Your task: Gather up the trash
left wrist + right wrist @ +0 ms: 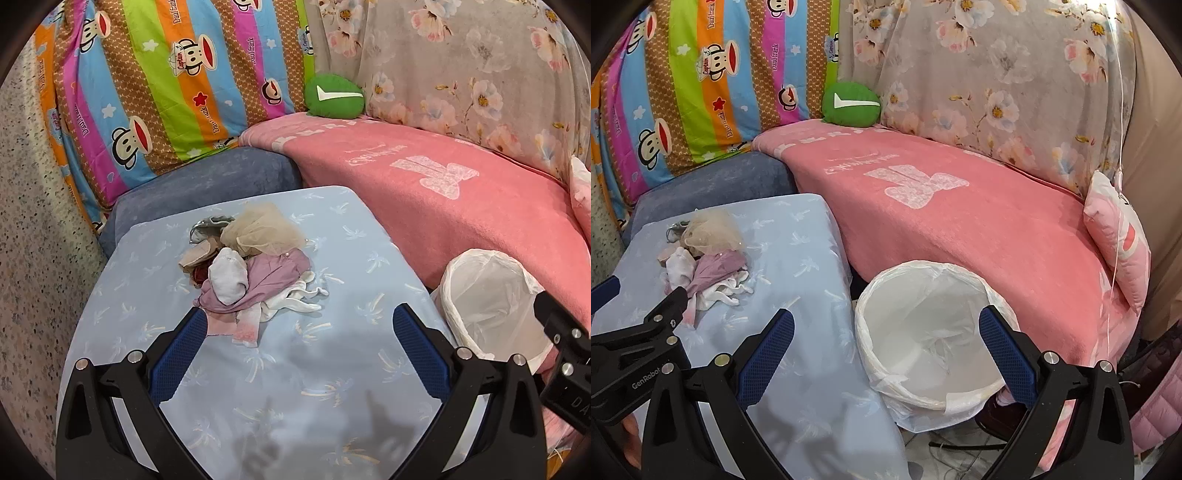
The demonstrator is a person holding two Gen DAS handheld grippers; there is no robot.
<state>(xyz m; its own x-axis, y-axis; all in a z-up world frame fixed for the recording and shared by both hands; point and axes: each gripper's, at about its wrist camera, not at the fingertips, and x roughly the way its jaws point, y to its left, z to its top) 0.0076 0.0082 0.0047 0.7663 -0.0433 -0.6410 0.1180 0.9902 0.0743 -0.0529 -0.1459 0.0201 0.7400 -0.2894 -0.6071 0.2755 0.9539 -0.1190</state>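
A pile of cloth scraps (251, 266) lies on the light blue table (295, 387): beige netting, a white sock, mauve and pink pieces. It also shows in the right wrist view (705, 266). My left gripper (299, 321) is open and empty, just short of the pile, its left finger beside the pink scrap. A white-lined trash bin (923, 339) stands on the floor right of the table; it also shows in the left wrist view (487, 299). My right gripper (886, 325) is open and empty above the bin's near rim.
A pink blanket (960, 221) covers the sofa behind the bin. A blue cushion (207, 184) sits behind the table. A green pillow (332, 98) and a pink pillow (1119, 243) lie on the sofa. Cables (960, 450) lie on the floor under the bin.
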